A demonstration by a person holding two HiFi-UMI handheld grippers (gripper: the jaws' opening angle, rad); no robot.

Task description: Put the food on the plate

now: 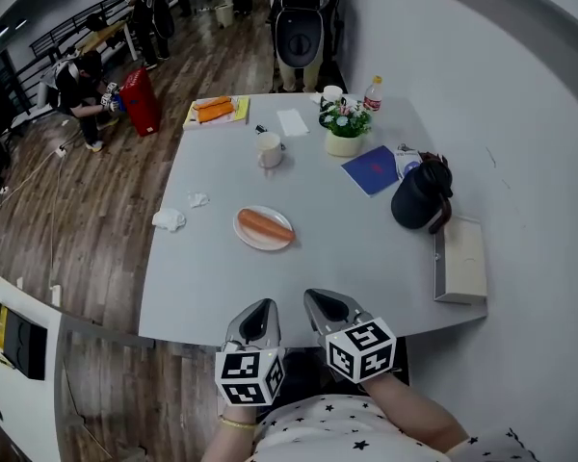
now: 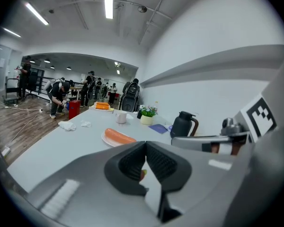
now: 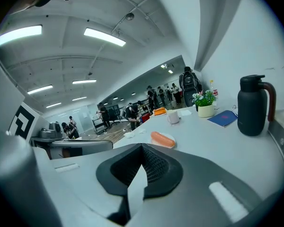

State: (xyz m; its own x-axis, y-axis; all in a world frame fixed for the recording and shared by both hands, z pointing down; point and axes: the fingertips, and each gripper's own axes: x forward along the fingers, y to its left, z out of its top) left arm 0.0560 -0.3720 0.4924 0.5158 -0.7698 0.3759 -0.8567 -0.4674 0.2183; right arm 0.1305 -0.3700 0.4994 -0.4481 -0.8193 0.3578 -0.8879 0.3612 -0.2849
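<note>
Closed tight at the near edge of the grey table (image 1: pixel 366 258), my left gripper (image 1: pixel 260 308) and right gripper (image 1: pixel 320 298) hover, jaws pressed together. Mid-table, a long orange sausage (image 1: pixel 265 225) lies on the round white plate (image 1: pixel 243 231) (more orange food (image 1: pixel 213 111) sits on a far yellow board (image 1: pixel 239 112)).

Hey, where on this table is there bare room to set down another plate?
The widest bare patch is the near strip of the table, between the plate and the front edge. Another lies between the plate and the black jug. The far right is crowded: flower pot, blue booklet, mug.
</note>
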